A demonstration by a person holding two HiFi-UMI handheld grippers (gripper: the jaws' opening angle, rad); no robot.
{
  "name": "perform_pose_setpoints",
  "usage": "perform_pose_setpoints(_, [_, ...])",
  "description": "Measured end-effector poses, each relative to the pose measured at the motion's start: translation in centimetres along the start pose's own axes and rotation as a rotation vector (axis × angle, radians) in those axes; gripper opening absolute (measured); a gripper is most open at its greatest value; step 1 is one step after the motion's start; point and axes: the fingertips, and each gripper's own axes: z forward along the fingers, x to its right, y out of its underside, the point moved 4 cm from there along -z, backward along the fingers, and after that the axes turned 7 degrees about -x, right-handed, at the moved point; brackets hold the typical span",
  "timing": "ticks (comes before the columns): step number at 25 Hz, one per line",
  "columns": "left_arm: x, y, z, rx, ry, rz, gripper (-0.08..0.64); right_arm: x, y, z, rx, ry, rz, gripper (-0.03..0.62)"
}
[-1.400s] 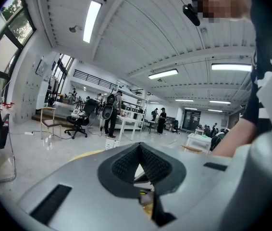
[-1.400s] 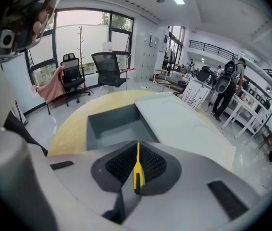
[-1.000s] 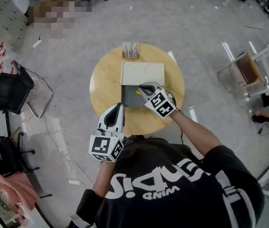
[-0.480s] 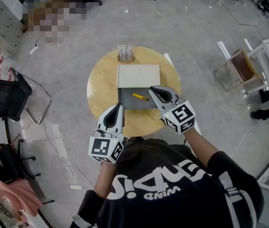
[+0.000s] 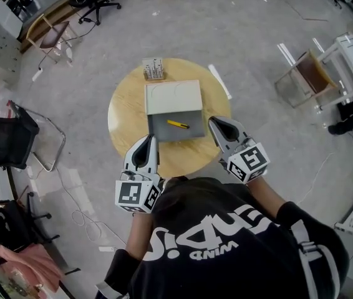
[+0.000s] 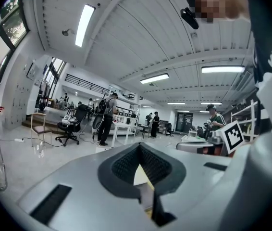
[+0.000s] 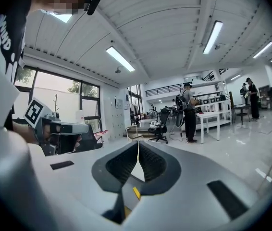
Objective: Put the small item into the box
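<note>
Black T-shirt, white lettering; grey left tool, right tool; black-white marker cubes.

Head view steeply above box, gripper views level

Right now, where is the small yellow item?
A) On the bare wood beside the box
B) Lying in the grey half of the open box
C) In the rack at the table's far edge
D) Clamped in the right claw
B: the yellow item lies on the grey floor of the box, apart from the right claw and the left claw, both shut and empty.
</note>
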Motion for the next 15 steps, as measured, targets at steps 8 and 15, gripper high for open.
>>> perform_pose_setpoints(8, [0.2,1.0,0.1,-0.007,0.009,0.004,0.009,-0.4,1.8,-1.0,0.017,0.025,0.024,0.009])
perform_pose_setpoints(15, [0.6,1.2,-0.1,-0.008,0.008,0.001,0.009,-1.1,1.4,-1.2,0.033,0.005,0.025,0.005])
